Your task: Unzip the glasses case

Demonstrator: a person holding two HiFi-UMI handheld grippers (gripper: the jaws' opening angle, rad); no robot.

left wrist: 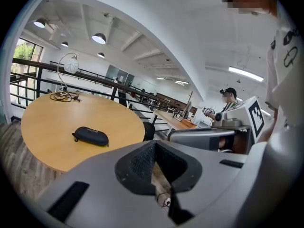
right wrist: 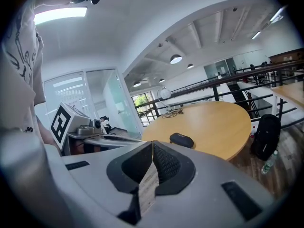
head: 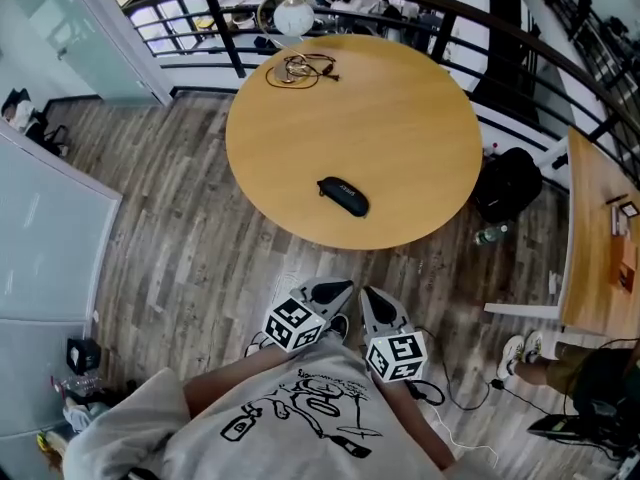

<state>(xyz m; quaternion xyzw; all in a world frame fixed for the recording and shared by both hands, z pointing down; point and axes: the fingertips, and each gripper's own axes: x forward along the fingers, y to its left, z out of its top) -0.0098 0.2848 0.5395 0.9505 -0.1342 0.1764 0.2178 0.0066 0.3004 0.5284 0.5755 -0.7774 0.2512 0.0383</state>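
Both my tongs are clenched with nothing between them. Left tongs and right tongs sit side by side over the wood floor, off the worktop. The black glasses case lies closed near the worktop's 6 o'clock edge, at 12 o'clock from my tongs and well apart. A coiled cable lies at 11 o'clock.

**Both grippers shut and empty, held close to the body**

The left gripper and the right gripper were held side by side just in front of the person's torso. Both pointed forward and slightly downward, with their tips converging a little. The jaws of each gripper were pressed together with nothing between them. The marker cubes faced upward.
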